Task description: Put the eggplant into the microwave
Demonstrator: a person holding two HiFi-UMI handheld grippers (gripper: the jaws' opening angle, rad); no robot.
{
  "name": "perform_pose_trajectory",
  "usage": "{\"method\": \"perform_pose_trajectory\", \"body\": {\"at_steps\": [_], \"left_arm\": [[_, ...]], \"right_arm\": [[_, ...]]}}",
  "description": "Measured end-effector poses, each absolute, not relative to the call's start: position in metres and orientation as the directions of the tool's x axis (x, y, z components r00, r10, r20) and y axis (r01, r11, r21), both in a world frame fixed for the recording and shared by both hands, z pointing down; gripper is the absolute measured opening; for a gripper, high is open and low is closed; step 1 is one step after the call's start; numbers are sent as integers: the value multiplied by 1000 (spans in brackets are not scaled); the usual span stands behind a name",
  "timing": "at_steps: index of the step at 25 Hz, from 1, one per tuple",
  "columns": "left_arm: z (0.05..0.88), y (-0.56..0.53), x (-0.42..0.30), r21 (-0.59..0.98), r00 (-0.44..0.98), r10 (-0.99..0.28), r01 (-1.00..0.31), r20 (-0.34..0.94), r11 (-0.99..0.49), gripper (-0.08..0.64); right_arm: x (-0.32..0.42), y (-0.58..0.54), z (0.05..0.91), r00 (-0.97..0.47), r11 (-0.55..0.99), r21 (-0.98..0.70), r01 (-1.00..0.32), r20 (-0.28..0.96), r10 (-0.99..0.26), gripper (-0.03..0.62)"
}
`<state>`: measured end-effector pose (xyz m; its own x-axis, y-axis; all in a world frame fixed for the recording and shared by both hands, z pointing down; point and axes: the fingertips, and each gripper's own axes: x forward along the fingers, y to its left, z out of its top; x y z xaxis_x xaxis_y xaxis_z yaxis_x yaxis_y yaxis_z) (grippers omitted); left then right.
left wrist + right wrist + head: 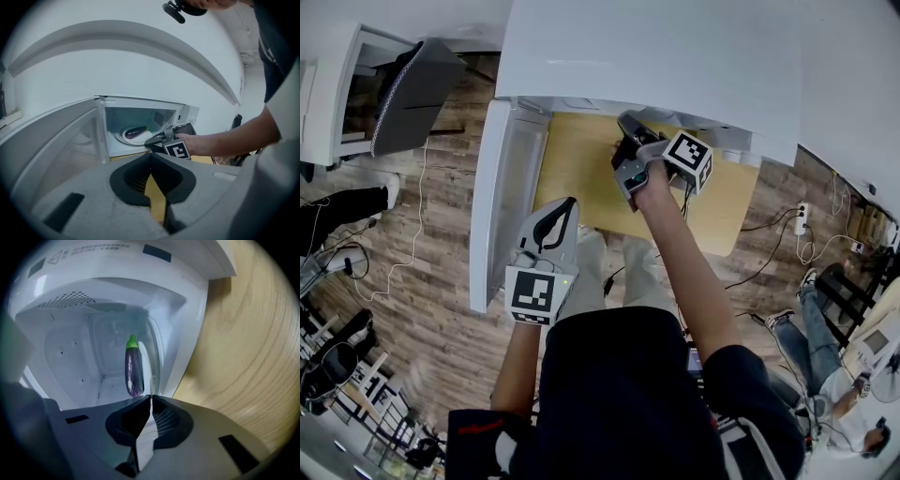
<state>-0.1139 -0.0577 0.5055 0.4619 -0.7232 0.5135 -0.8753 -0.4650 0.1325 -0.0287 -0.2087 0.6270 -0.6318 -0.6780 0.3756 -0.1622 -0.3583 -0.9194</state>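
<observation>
Wooden table (581,178), right hand-held gripper (151,398) outstretched — jaws together — facing eggplant (133,369)

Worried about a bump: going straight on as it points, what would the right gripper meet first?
Probably the eggplant inside the microwave, just beyond the shut jaws of the right gripper; depth is unclear.
</observation>
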Motion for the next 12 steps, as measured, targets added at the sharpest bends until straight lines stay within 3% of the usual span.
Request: {"method": "perform_pose_trajectory", "body": {"at_steps": [12], "left_arm": [[489, -67, -119, 123, 464, -746, -876, 478, -466, 14]], "right_arm": [[-28, -197, 610, -644, -337, -924, -180, 370, -670, 21]]}}
